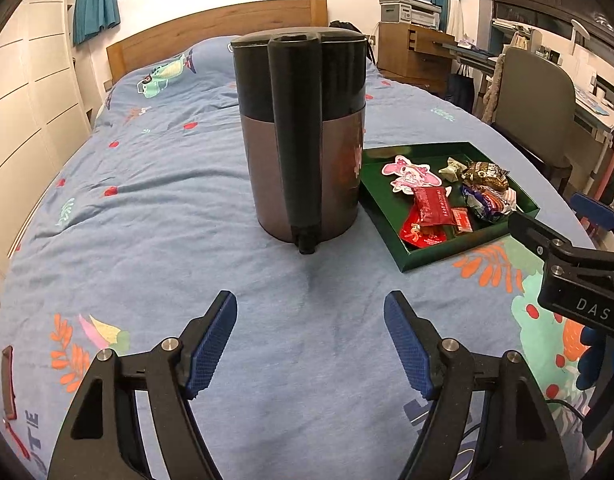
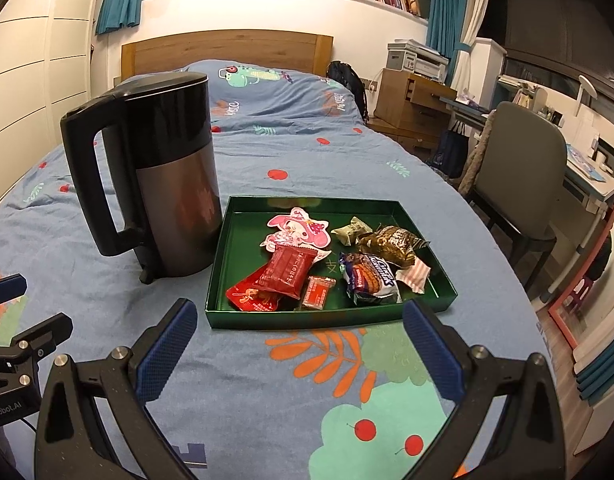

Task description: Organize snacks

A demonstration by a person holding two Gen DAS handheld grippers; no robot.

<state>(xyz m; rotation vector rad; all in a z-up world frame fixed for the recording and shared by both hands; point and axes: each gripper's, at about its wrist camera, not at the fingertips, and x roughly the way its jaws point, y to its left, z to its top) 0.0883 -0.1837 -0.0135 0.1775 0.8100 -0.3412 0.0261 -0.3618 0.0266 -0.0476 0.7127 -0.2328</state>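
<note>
A green tray (image 2: 243, 216) lies on the blue bedspread and holds several snacks: a pink cartoon packet (image 2: 297, 228), a red packet (image 2: 287, 270), a small red bar (image 2: 317, 291), a blue-white wrapped snack (image 2: 373, 278) and a brown wrapped snack (image 2: 391, 244). The tray also shows in the left wrist view (image 1: 391, 208). My right gripper (image 2: 303, 344) is open and empty, just in front of the tray's near edge. My left gripper (image 1: 311, 340) is open and empty, in front of the kettle. The right gripper shows at the right edge of the left wrist view (image 1: 567, 256).
A black and grey kettle (image 1: 303, 136) stands on the bed left of the tray, also in the right wrist view (image 2: 171, 184). A wooden headboard (image 2: 227, 50) is at the back. A grey chair (image 2: 523, 168) and a desk stand to the right of the bed.
</note>
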